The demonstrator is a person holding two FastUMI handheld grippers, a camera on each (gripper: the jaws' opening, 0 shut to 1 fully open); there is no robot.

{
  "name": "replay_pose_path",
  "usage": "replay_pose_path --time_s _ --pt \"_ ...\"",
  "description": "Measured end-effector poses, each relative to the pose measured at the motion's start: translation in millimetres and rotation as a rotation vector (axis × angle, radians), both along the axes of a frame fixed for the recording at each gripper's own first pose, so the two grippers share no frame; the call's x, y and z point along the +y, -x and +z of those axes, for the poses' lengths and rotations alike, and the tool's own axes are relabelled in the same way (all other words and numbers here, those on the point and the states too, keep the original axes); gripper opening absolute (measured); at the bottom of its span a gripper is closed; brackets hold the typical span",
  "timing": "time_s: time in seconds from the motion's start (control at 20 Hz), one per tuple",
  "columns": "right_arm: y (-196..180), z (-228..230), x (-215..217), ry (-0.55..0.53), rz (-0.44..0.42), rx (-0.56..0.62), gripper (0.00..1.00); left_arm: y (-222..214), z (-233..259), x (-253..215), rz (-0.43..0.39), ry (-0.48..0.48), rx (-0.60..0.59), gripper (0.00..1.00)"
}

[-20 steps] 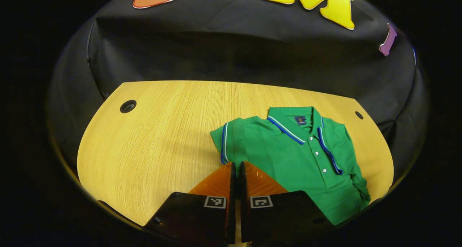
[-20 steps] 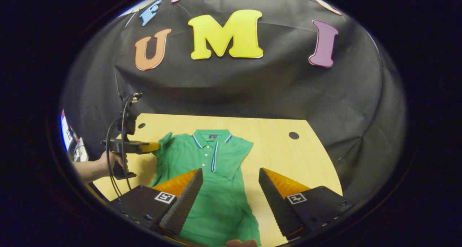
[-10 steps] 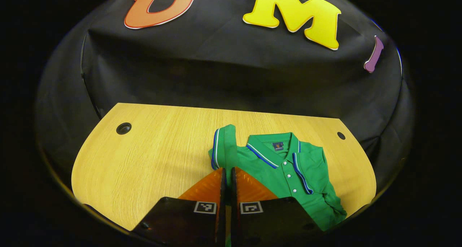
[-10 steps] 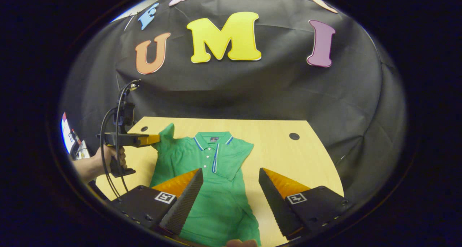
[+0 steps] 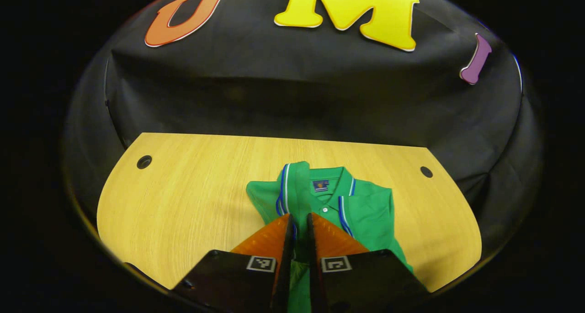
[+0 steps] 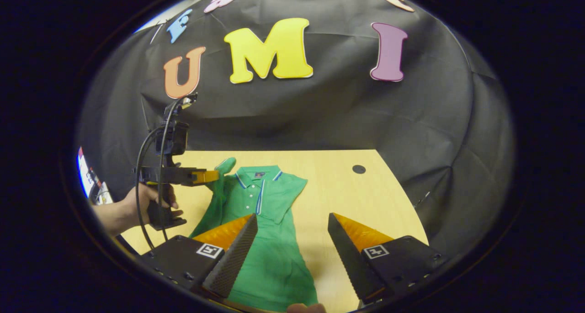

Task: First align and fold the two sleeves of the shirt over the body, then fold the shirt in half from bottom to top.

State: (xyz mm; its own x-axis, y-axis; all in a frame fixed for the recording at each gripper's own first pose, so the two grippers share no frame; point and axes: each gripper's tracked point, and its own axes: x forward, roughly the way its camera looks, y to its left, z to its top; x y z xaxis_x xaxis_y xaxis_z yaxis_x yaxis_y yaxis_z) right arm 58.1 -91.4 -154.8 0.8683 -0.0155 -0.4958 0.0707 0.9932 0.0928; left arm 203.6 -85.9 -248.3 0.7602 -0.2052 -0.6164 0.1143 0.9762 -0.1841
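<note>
The wooden table (image 6: pixel 329 185) spreads out in front of the black booth wall, with 2 round holes near its far edge; its near edge is cut off by both grippers. On it lies the green shirt (image 6: pixel 269 240), collar toward the wall, hem toward the viewer and running out of sight under the right gripper's fingers. The shirt's right sleeve (image 6: pixel 285 198) is already folded over the chest. The left sleeve (image 5: pixel 292 189) is lifted off the table, standing up beside the collar with its blue and white trim showing.

The left gripper (image 5: pixel 298 224) has its 2 fingers pressed together on that sleeve, green cloth caught between them; exactly how much cloth is pinched is hidden behind the fingers. From the right gripper view the same left gripper (image 6: pixel 211 176) is seen from the side, gripped by a hand (image 6: pixel 151 201) whose forearm is cut off at the edge. The right gripper (image 6: pixel 292 224) hangs above the shirt's lower body with its fingers spread wide, touching nothing that I can make out.

Compared with 1 second ago, the left sleeve has come up off the table and been carried in over the collar, and the left gripper has risen and moved toward the shirt's middle. The right gripper has barely shifted.
</note>
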Motion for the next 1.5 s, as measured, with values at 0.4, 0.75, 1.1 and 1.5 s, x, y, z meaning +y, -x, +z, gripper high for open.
replay_pose_path --time_s 0.4,0.75,1.1,1.5 --pt "3 10 9 -0.011 0.031 -0.062 0.96 28 49 33 0.1 -0.038 -0.13 1.0" --pt "20 30 30 0.032 0.091 -0.139 0.96 85 107 60 0.15 -0.044 -0.236 1.0" --pt "56 25 33 0.085 0.115 -0.154 0.96 170 127 87 0.184 -0.077 -0.299 1.0" --pt "108 -38 25 0.105 0.123 -0.049 0.96 260 73 107 0.165 -0.06 -0.217 1.0"
